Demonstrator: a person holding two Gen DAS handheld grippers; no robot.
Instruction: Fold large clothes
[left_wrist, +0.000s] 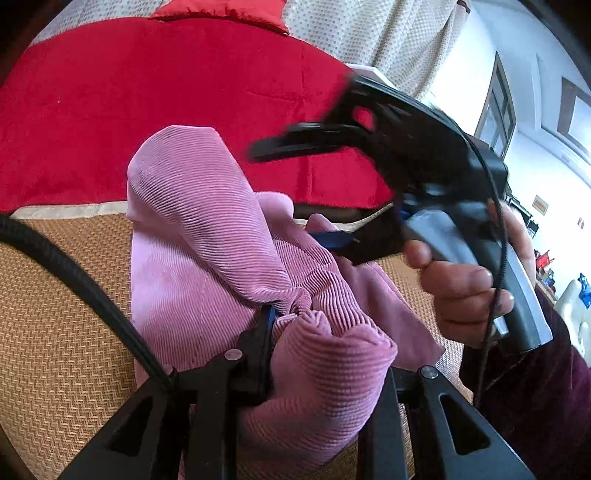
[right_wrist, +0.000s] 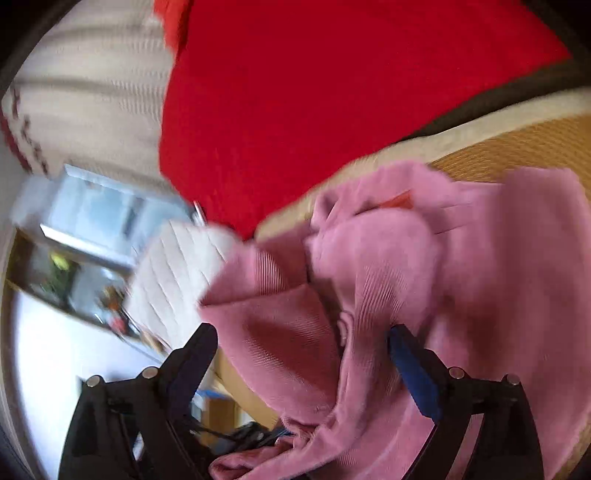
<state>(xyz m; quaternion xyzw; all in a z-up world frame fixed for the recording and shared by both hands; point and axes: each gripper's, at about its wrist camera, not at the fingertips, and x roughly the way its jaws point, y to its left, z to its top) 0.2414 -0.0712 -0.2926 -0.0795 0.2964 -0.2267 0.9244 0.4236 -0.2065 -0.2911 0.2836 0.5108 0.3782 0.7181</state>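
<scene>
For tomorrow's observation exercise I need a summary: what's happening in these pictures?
A person is folding a pink ribbed garment on a woven tan mat, with a red blanket behind it. The left claw is shut on a bunched fold of the fabric. The right claw, held in the person's hand, stands wide open with cloth draped between its fingers but not pinched. The garment is crumpled, not yet folded flat.

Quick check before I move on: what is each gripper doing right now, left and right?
Left gripper: closed on a bunched fold of the pink ribbed garment.
Right gripper: open wide; the garment lies between its fingers, not pinched.
</scene>
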